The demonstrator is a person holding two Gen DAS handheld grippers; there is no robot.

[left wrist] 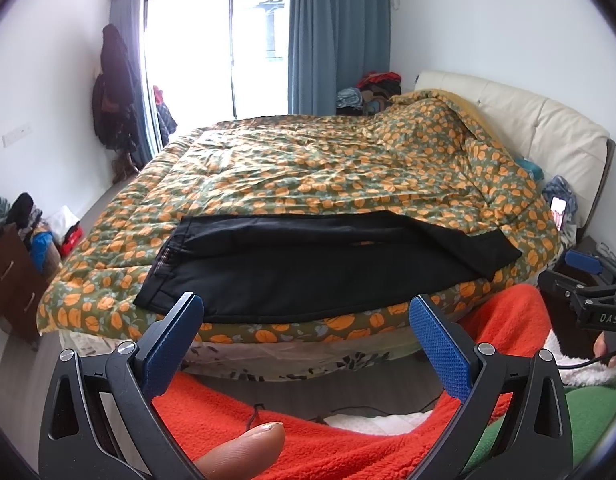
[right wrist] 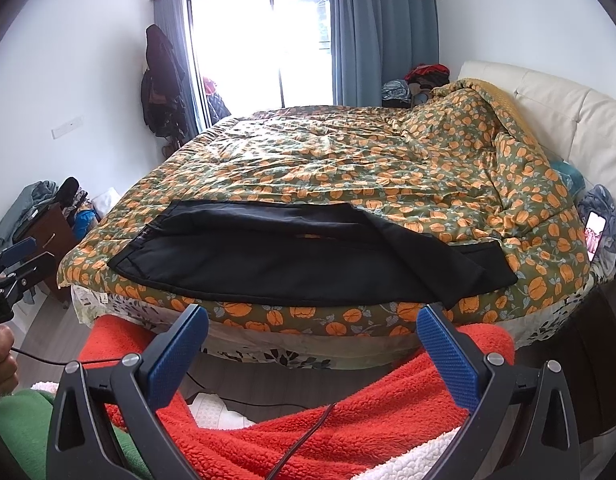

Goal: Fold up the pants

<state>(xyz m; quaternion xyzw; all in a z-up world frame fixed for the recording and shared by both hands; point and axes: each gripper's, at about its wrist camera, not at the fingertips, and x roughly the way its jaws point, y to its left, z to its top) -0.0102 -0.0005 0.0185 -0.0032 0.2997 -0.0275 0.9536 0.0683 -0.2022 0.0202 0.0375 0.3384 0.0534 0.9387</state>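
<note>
Both the left claw [left wrist: 303,312] and the right claw [right wrist: 314,326] are hanging released and empty before the bed [right wrist: 348,152], where the black pants [right wrist: 291,256] are lying lengthwise near its edge, so the folding seems not yet begun, and the next move is probably calling for gripping the waistband and the cuffs.

White-walled bedroom [left wrist: 59,80], bright window [left wrist: 215,48], blue curtains [left wrist: 336,36].

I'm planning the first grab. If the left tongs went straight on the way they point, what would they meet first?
Probably the black pants lying flat on the orange-flowered green quilt, near their front edge. The open left tongs hang short of the bed over red fleece; depth is unclear.
</note>
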